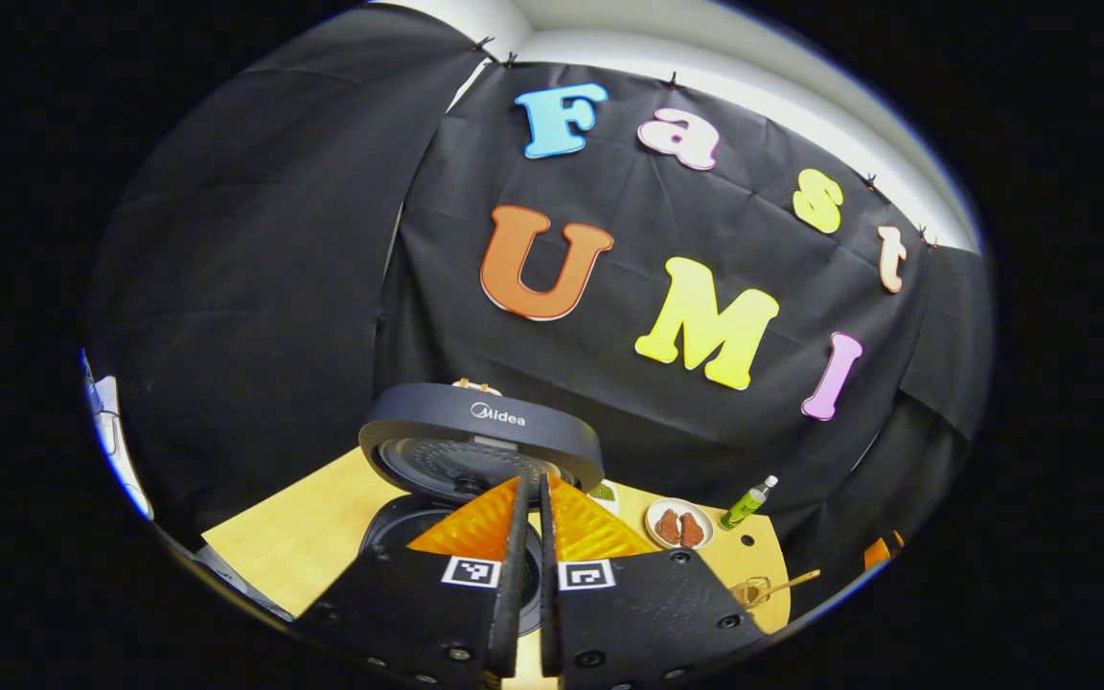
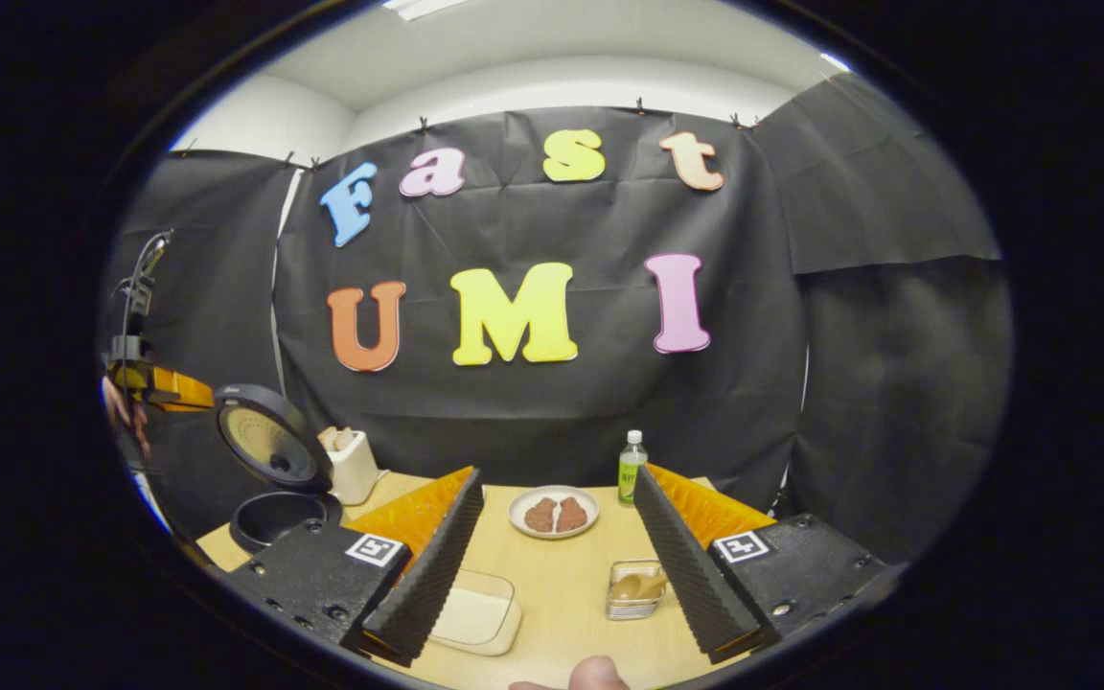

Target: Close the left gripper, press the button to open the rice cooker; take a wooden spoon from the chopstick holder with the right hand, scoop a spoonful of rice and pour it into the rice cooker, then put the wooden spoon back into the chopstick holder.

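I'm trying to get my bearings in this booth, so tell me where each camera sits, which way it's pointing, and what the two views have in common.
Left gripper view: rides the left gripper, its fingers together, looking over the open rice cooker toward the cloth wall.
Right gripper view: rides the right gripper, fingers spread, facing across the table to the wall; a fingertip shows at the bottom edge.
Shared: the rice cooker, the plate of food and the green bottle.

A recording booth: black cloth wall (image 2: 533, 412) behind wooden table (image 2: 562, 585).
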{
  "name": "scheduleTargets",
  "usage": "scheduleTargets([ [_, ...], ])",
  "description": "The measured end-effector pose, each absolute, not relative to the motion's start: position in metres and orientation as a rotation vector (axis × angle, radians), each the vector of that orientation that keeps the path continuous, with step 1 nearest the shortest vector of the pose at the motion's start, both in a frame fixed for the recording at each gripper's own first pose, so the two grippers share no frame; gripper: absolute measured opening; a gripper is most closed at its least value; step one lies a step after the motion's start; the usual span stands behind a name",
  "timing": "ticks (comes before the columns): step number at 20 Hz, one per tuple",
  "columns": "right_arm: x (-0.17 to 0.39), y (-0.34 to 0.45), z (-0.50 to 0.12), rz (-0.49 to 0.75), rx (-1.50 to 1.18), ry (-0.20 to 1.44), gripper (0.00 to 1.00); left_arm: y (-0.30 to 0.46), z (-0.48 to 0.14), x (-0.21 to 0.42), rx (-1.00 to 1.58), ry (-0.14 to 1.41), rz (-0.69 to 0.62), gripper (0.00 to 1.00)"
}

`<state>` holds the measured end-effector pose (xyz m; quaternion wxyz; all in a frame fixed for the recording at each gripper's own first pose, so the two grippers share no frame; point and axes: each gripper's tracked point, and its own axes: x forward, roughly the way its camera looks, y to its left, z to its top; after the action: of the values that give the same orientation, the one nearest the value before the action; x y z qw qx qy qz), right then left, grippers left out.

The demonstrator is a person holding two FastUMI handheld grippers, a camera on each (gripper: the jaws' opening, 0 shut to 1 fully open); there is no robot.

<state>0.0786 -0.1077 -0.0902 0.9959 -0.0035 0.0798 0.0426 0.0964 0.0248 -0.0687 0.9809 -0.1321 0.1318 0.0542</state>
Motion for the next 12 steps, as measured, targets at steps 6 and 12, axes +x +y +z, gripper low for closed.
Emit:
scheduleTargets([
  [6,0.065,-0.123,-0.106,0.052,-0.014,0.213,1.00,-0.005,-0.053,0.066,-0.098,0.154,0.081,0.94],
  [12,0.048,-0.184,-0.137,-0.078,0.029,0.259,1.00,-0.048,-0.038,0.051,-0.095,0.094,0.042,0.94],
])
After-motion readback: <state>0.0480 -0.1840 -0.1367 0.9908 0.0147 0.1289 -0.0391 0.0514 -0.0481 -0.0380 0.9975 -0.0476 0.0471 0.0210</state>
